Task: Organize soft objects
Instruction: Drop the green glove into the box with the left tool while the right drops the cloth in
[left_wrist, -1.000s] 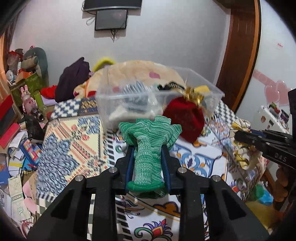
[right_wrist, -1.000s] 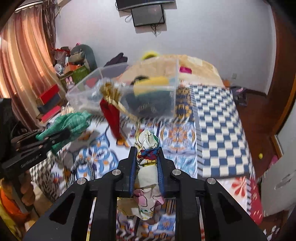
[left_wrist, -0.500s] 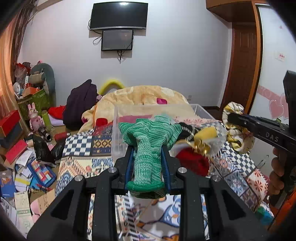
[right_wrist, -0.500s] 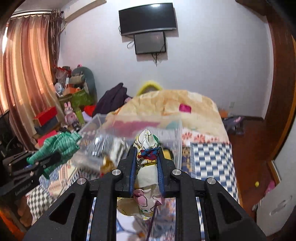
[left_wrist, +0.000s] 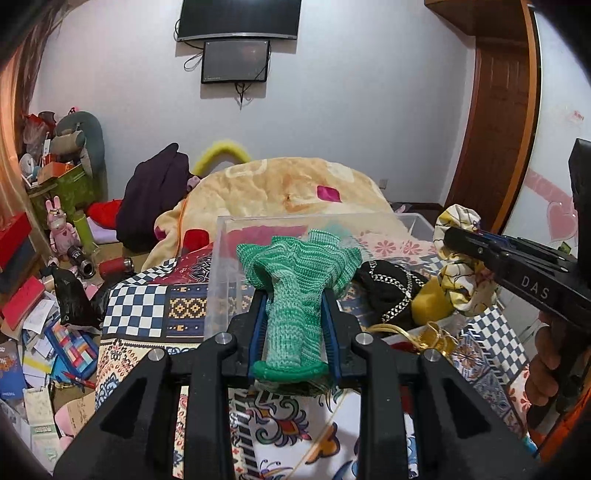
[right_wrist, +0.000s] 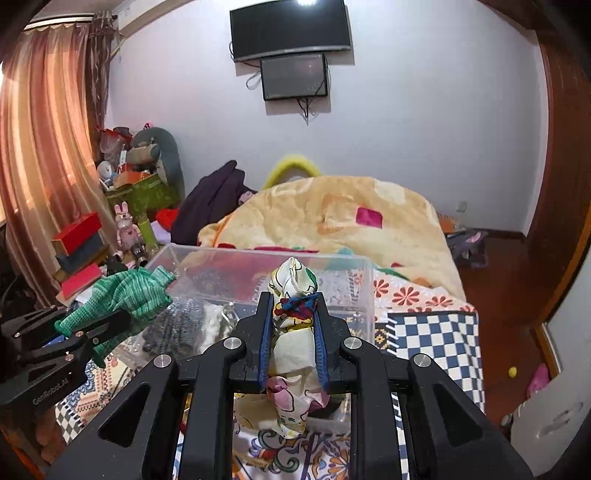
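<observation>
**Both jaws loaded, box dead ahead**

Left gripper (left_wrist: 293, 328) has its jaws clamped on a green knitted glove (left_wrist: 295, 291), pinched round the cuff end, fingers flopping fwd past the tips. Right gripper (right_wrist: 293, 332) is closed tight on a cream printed cloth bundle w/ a blue-red tie (right_wrist: 293, 325), squeezed at the waist; loose tail hangs below the jaws.

Clear plastic storage box (right_wrist: 364, 291) sits just ahead of both jaws on the patterned bed cover (right_wrist: 439, 332). Inside, ahead and right of the left jaws: a black item w/ a silver chain (left_wrist: 391, 291) and a yellow soft thing (left_wrist: 430, 304).

Handling, my read: both pieces light, limp, compressible, nothing fragile. Knit is grippy and shouldn't slide; the cloth looks smoother and could creep out, so the bunched knot is the best hold. Drooping ends may snag the box rim, so clear the wall before letting go.
</observation>
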